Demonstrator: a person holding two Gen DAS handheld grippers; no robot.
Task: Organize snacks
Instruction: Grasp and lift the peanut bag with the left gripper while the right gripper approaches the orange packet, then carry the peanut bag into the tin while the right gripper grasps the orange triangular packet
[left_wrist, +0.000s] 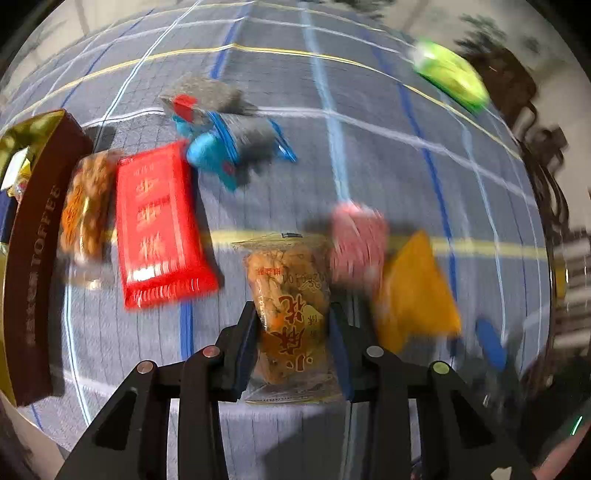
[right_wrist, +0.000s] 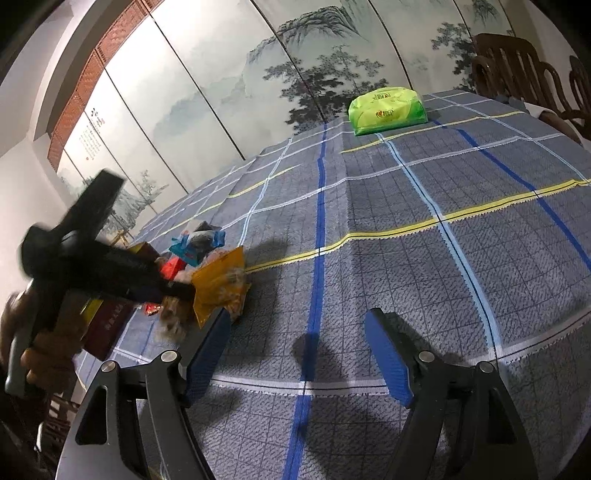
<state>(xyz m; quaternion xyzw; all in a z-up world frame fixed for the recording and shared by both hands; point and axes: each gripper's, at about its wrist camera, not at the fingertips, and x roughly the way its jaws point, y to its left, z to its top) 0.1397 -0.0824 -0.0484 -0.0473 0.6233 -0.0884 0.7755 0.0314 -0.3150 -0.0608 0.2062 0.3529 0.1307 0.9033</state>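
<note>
My left gripper is shut on a clear packet of orange-brown snack, its blue pads pressing both sides, above the checked tablecloth. Below it lie a red packet, a clear packet of brown snacks, a blue and grey packet, a pink packet and an orange packet. A brown toffee box stands open at the left edge. In the right wrist view my right gripper hangs open over bare cloth, with the snack pile to its left.
A green packet lies at the table's far side, apart from the pile. Dark wooden chairs stand behind the far right corner. A painted screen wall runs behind the table. The left gripper's black body hangs over the pile.
</note>
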